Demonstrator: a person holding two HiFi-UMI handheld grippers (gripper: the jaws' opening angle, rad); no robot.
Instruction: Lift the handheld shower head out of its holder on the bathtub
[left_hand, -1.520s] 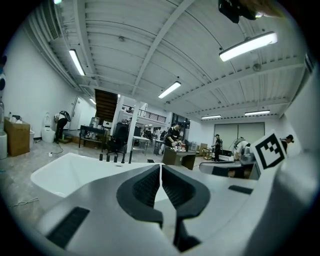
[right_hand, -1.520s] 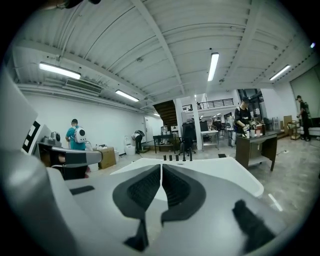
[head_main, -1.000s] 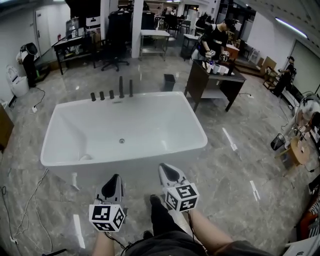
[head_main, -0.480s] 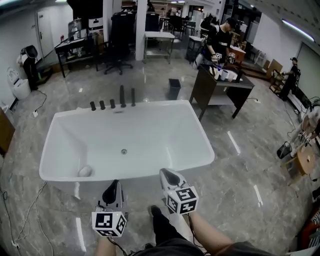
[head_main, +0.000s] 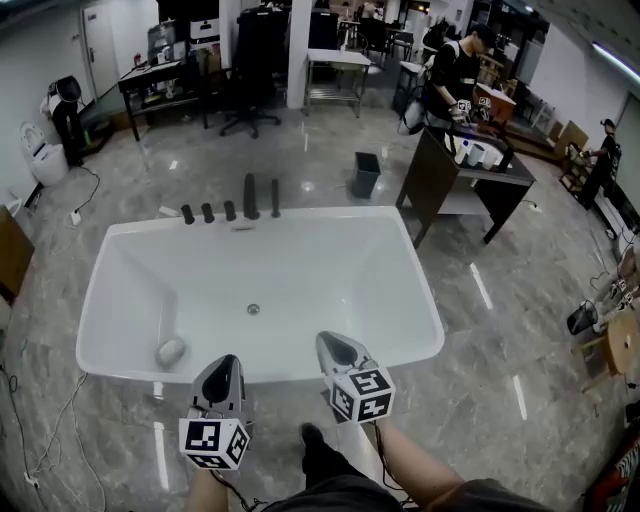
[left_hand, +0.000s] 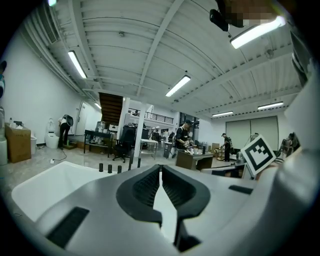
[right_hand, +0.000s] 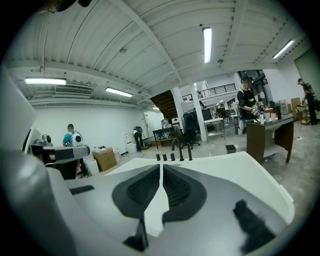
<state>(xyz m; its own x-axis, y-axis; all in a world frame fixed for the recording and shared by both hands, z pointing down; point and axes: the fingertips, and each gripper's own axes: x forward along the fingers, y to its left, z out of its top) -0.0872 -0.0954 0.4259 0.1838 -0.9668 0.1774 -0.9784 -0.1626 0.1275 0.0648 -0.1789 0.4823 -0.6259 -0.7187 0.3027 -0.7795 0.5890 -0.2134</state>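
Both grippers have come closer to the bathtub's near rim. The left gripper and right gripper hang over it, jaws clenched on nothing. The handheld shower head stands upright in its holder on the far rim, well apart from them.

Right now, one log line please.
left tool: shut, empty | right tool: shut, empty | shower fittings: on bathtub far rim, untouched
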